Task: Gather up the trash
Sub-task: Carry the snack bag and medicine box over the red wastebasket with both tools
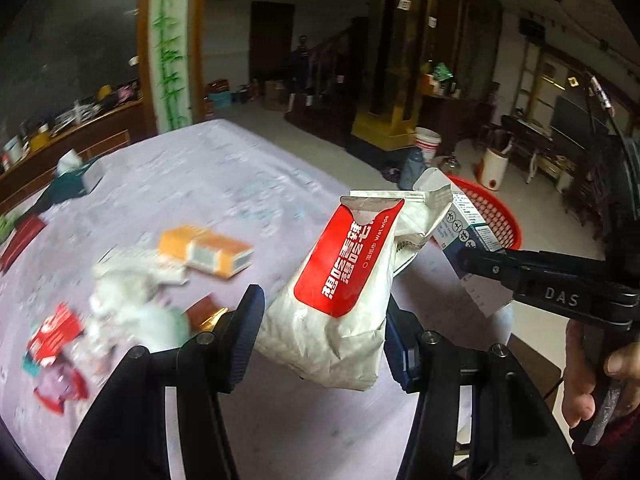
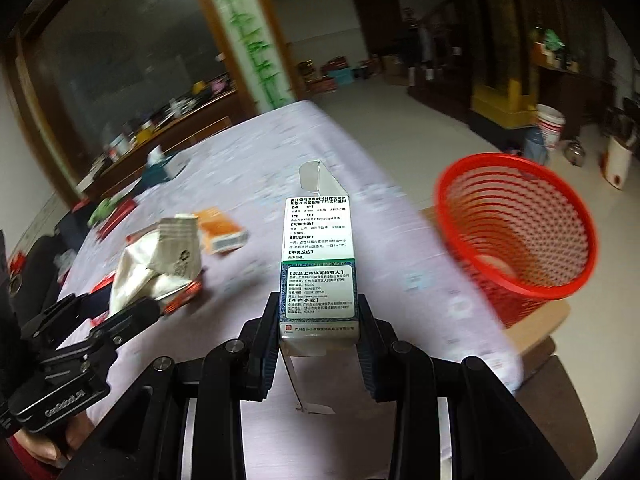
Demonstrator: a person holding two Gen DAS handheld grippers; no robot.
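My left gripper (image 1: 322, 322) is shut on a white wet-wipe pack with a red label (image 1: 340, 280), held up above the table. It shows in the right wrist view as a crumpled white pack (image 2: 160, 264) at the left. My right gripper (image 2: 318, 334) is shut on a tall white and green medicine box (image 2: 320, 264), its top flap open. That box (image 1: 466, 236) appears in the left wrist view at the right, with the right gripper's black finger (image 1: 492, 266) across it. A red mesh basket (image 2: 516, 232) stands beyond the table's right edge, also seen as a red rim (image 1: 500, 216).
On the lilac tablecloth (image 1: 208, 184) lie an orange box (image 1: 208, 250), crumpled white wrappers (image 1: 128, 300), red packets (image 1: 52, 340) and a teal tissue box (image 1: 76, 180). A white bucket (image 2: 550, 124) stands on the floor behind the basket. A hand (image 1: 592, 384) holds the right gripper.
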